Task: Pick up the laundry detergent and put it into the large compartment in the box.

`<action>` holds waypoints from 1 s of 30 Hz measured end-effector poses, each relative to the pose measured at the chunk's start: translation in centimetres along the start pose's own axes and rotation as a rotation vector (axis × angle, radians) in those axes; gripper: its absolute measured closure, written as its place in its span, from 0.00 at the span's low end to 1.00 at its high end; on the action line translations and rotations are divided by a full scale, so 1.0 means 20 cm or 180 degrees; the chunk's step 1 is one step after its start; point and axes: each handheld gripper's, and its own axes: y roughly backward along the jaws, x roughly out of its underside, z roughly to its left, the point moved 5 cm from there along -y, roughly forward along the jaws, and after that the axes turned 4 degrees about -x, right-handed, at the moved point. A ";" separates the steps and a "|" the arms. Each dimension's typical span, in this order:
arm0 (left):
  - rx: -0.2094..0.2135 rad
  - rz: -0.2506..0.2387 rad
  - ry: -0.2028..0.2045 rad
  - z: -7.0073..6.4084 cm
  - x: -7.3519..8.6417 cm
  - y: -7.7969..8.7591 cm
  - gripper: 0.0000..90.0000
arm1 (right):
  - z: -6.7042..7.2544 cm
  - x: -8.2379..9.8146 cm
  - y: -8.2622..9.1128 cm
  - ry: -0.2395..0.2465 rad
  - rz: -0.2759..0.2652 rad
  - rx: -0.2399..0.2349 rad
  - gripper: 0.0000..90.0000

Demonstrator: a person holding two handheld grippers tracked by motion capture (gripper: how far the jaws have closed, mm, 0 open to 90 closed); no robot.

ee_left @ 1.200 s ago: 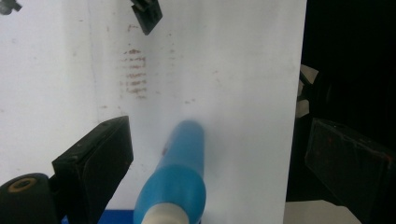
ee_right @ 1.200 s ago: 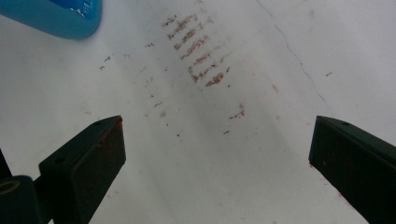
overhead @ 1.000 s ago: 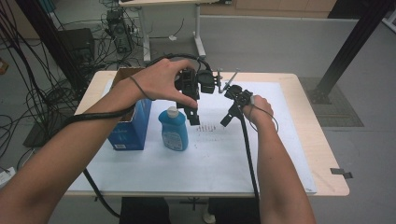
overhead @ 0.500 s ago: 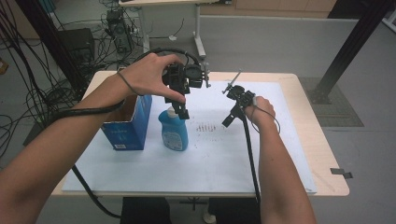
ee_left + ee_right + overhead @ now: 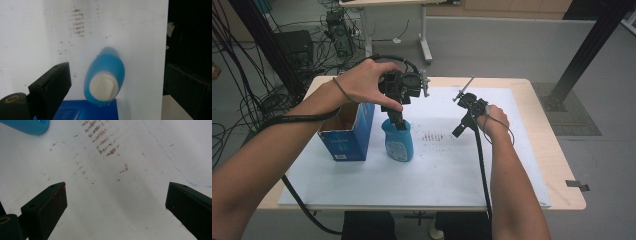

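Left gripper view looks straight down on the blue bottle [image 5: 103, 75], which stands upright on the counter [image 5: 462, 165] beside the blue box [image 5: 344, 132], white cap between wide-open fingers [image 5: 50, 85] gripping nothing, probably lining up a top grab. Right gripper [image 5: 464, 120] rests aside on the counter, fingers spread and empty, likely just staying clear.

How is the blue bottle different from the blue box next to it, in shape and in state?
The blue bottle is rounded and closed by a white cap; the blue box is square-edged and stands open at the top. The left gripper hangs open right above the bottle, while nothing reaches for the box. Both stand upright on the white mat.
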 end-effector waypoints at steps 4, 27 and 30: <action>-0.0033 0.0064 -0.0026 0.00 0.01 -0.04 0.09 | 0.00 0.02 0.00 -0.0030 -0.0005 0.0013 0.04; -0.0102 0.0373 -0.0138 -0.02 0.00 -0.25 0.09 | -0.01 0.06 -0.01 -0.0068 -0.0025 0.0005 0.04; -0.0109 0.0379 -0.0135 -0.01 0.00 -0.27 0.09 | -0.01 0.06 -0.02 -0.0082 -0.0016 -0.0008 0.04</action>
